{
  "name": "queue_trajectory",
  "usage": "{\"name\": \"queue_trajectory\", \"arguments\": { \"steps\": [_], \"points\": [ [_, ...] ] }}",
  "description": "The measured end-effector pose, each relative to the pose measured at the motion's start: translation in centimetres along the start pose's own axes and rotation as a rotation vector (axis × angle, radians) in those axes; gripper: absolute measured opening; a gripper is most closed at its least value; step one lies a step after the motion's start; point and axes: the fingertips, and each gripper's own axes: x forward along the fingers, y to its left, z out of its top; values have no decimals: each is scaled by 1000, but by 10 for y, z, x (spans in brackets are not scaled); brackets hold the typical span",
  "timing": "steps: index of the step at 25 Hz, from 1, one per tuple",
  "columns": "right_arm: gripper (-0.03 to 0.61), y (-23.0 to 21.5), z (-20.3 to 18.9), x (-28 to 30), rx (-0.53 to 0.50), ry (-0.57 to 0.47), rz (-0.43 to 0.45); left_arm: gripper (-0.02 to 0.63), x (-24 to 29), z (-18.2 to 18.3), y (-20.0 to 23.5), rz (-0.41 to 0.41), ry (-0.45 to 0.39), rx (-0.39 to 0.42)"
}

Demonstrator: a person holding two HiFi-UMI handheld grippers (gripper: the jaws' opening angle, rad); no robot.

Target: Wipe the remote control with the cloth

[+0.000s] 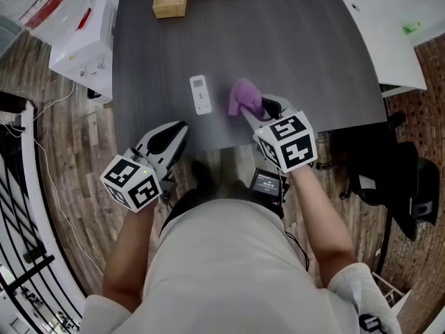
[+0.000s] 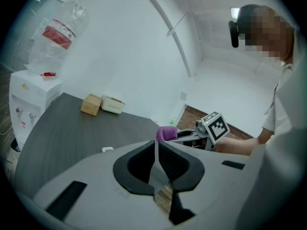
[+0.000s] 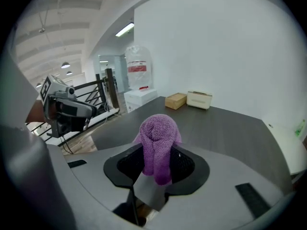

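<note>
Right tool [image 3: 154, 170] clamps cloth [image 3: 156, 133]; head view shows remote [image 1: 200, 94].

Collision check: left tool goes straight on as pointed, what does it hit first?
Probably the purple cloth in the right tool; the remote control lies left of that line. Depth unclear.

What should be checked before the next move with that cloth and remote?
1. The cloth sits clamped in the right tool: ok.
2. The left tool is free: ok, shut on nothing.
3. The remote control lies flat, uncovered: ok.
4. The table is bare between cloth and remote control: ok.
5. Something steadies the remote control: not ok, nothing touches it.
6. The cloth is clean: cannot tell.
</note>
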Motion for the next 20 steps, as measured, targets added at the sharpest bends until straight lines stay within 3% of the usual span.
{"name": "queue_trajectory", "arguments": {
  "steps": [12, 20],
  "points": [
    [132, 5, -52, -151, 99, -120, 67, 26, -35, -37, -122, 60, -117, -81],
    [132, 24, -64, -196, 155, -152, 107, 26, -67, -49, -157, 84, -173, -120]
  ]
}}
